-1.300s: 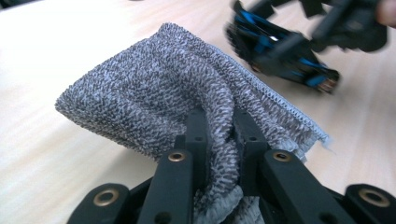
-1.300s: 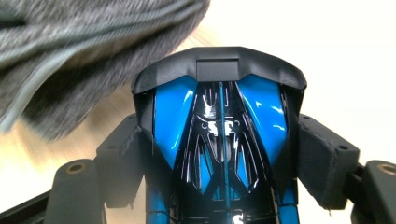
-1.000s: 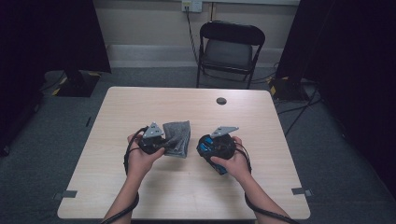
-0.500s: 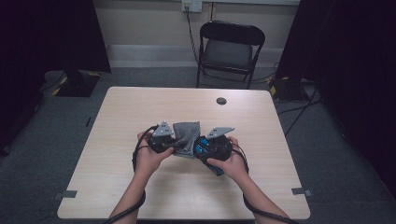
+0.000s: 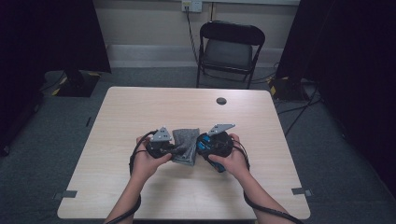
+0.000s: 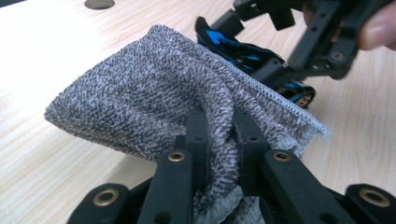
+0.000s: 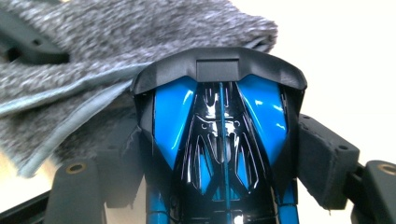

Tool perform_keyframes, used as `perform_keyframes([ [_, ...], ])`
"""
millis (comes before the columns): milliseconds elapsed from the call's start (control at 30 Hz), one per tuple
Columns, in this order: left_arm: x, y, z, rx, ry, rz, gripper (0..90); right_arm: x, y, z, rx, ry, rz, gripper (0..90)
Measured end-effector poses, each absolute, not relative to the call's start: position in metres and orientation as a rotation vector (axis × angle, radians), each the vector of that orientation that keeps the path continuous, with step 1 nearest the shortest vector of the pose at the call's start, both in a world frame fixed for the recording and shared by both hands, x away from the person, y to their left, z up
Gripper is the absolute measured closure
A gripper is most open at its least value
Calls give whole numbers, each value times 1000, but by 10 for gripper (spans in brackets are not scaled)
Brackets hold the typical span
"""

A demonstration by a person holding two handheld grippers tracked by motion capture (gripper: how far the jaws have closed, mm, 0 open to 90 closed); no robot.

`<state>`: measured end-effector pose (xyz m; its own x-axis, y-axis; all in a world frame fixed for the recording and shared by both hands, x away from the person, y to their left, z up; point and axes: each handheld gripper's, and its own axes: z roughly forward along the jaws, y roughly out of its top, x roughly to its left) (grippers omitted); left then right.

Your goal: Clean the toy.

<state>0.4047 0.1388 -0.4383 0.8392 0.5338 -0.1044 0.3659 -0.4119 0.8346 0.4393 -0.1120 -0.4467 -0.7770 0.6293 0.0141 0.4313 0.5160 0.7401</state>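
A grey knitted cloth (image 5: 185, 142) hangs bunched between the two grippers over the middle of the wooden table (image 5: 140, 112). My left gripper (image 6: 219, 122) is shut on a fold of the cloth (image 6: 149, 93), and in the high view the left gripper (image 5: 173, 149) sits at the cloth's left edge. My right gripper (image 7: 224, 156) is shut on a glossy blue and black toy car (image 7: 219, 121), its pads on both flanks. The car's nose touches the cloth (image 7: 116, 37). In the left gripper view the car (image 6: 233, 46) lies just behind the cloth. From above, the right gripper (image 5: 201, 145) meets the cloth's right side.
A small dark round disc (image 5: 221, 101) sits on the table toward the far side. A black folding chair (image 5: 231, 51) stands behind the table. Cables trail from both grippers toward the near edge. Bare tabletop lies on both sides of the hands.
My left gripper has shifted slightly right with the cloth, which went from spread out to bunched against the toy car. The right hand has stayed where it was.
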Motion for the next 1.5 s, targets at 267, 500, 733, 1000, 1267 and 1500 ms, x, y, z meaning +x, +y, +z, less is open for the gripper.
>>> perform_keyframes([
  [267, 393, 152, -442, 2030, 631, 179, 790, 448, -117, -445, 956, 2471, 1132, 256],
  [500, 399, 179, -439, 2000, 729, 254, 788, 444, -123, -442, 921, 2483, 1165, 256],
  [733, 416, 169, -427, 2007, 721, 285, 783, 431, -106, -442, 812, 2555, 1195, 256],
  [1000, 423, 147, -426, 2043, 653, 242, 784, 425, -97, -440, 753, 2576, 1206, 256],
  [1267, 419, 143, -428, 2057, 614, 209, 786, 430, -104, -440, 780, 2563, 1173, 256],
  [1500, 412, 143, -429, 2068, 582, 199, 786, 439, -111, -438, 840, 2538, 1155, 256],
])
